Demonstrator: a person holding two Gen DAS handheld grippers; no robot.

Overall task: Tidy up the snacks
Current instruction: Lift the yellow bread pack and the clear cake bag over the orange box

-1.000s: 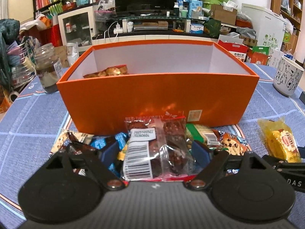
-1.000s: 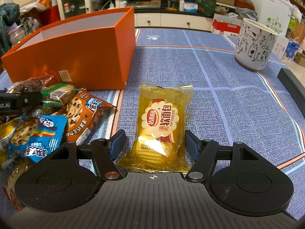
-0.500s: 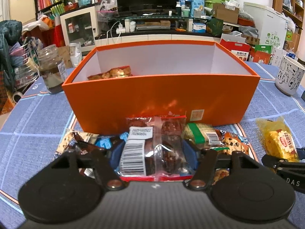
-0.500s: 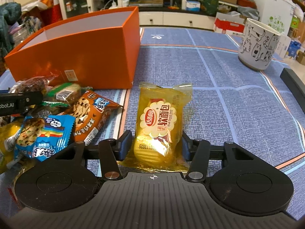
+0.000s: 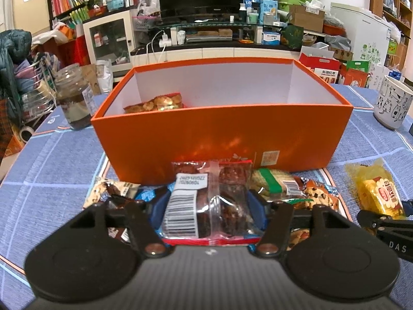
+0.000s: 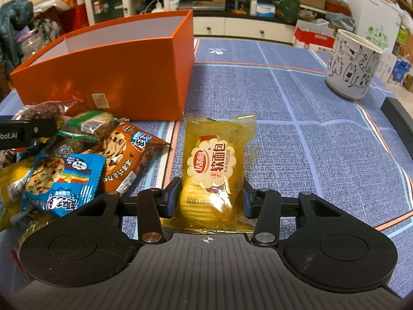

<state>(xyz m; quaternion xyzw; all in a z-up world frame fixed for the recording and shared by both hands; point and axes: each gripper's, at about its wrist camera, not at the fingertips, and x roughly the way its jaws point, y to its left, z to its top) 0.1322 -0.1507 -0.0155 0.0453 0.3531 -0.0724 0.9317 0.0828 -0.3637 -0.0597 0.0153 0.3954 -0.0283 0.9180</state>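
Both grippers pinch a snack near the pile before the box (image 5: 222,139): the left gripper (image 5: 207,206) has closed on the date pack (image 5: 211,204), the right gripper (image 6: 208,198) on the yellow bun (image 6: 210,165), seemingly still touching the cloth. Lift straight, clear the near wall, release low. Each packet's long axis runs away along the fingers, toward the box

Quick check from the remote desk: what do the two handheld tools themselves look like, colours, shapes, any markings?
Both are matte black. The left tool has two round black discs at its base, silver pivot screws and blue finger pads. The right tool matches it, with a ribbed dark plate bearing a small white crosshair mark. Seen from the side, each carries white lettering, only partly readable. No cables or sleeves show.
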